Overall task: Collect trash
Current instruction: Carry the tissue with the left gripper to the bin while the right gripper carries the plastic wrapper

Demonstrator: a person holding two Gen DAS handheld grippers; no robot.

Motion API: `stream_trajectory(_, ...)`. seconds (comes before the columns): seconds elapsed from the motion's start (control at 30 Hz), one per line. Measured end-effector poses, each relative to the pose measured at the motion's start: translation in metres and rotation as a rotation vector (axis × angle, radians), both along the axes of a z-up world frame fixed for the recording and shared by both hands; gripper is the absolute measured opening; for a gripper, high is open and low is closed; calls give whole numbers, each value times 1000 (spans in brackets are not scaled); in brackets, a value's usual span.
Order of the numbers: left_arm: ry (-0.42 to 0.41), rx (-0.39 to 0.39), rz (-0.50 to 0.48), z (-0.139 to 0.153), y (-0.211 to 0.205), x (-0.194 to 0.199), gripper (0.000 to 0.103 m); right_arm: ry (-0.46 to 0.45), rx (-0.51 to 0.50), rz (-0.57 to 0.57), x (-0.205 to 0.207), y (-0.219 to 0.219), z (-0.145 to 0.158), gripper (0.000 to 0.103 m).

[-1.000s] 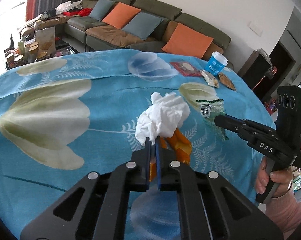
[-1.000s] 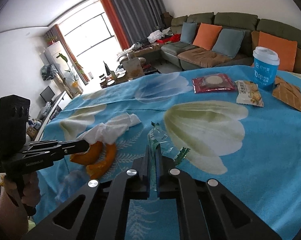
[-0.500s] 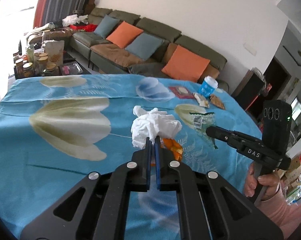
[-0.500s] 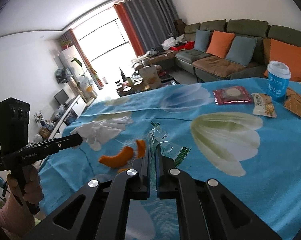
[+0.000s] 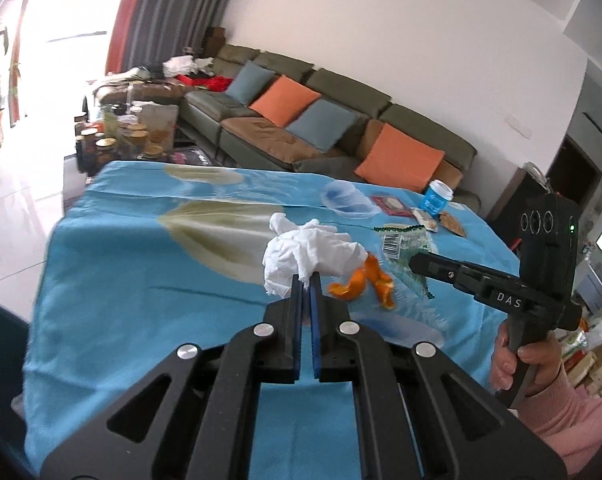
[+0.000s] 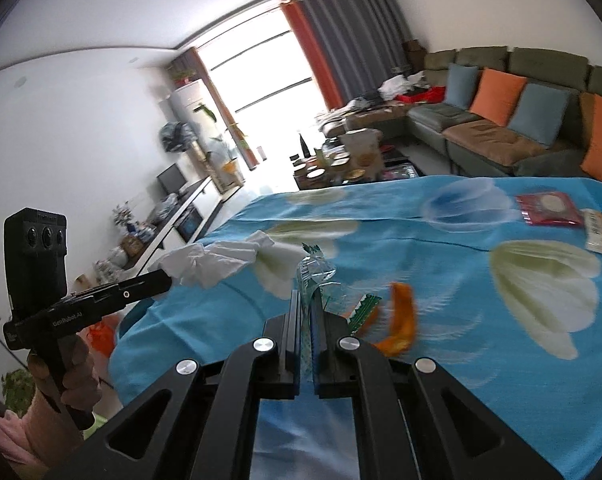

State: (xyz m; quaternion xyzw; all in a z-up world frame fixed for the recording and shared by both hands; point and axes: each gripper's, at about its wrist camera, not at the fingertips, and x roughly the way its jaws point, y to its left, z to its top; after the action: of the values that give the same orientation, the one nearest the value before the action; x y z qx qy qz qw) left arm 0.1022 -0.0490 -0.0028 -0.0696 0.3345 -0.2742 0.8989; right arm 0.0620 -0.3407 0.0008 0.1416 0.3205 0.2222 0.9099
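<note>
Now my left gripper (image 5: 305,280) is closed on a tissue (image 5: 309,254), a white crumpled wad with soft folds, and it holds the wad in the air above the table (image 5: 141,256). My right gripper (image 6: 309,298) is closed on a wrapper (image 6: 315,270), clear thin plastic with green zigzag edges and a barcode, also lifted off the cloth. In the left view the wrapper (image 5: 401,242) hangs at the tip of the right gripper (image 5: 415,260), and in the right view the tissue (image 6: 217,262) hangs at the tip of the left gripper (image 6: 163,278).

Between and under the two tools lie orange peels (image 5: 363,282), curved and glossy, on the tablecloth. They are just beside the wrapper in the right view, where they look blurred (image 6: 401,320). The cloth is blue with big pale flowers and white fern prints, and it has some long creases.

At the far end of the table stand other things, well apart from my tools: a blue paper cup (image 5: 437,198) with a white lid, a flat red packet (image 5: 389,204), a small snack bag (image 5: 427,218) and a brown one (image 5: 453,222). Nothing stands in the way between them and my grippers.

Behind the table is a long green sofa (image 5: 341,92) with orange and grey-blue cushions, and a low table full of jars (image 5: 113,136) near the window.
</note>
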Motion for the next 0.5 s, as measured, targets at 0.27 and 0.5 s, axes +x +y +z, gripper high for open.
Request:
stream_trajectory(0.27, 1, -3, 87, -1, 43, -26, 4, 8, 14, 94, 4, 42, 0, 3)
stream_trajectory(0.5, -1, 5, 148, -2, 67, -43, 4, 20, 18, 166, 4, 75, -3, 3)
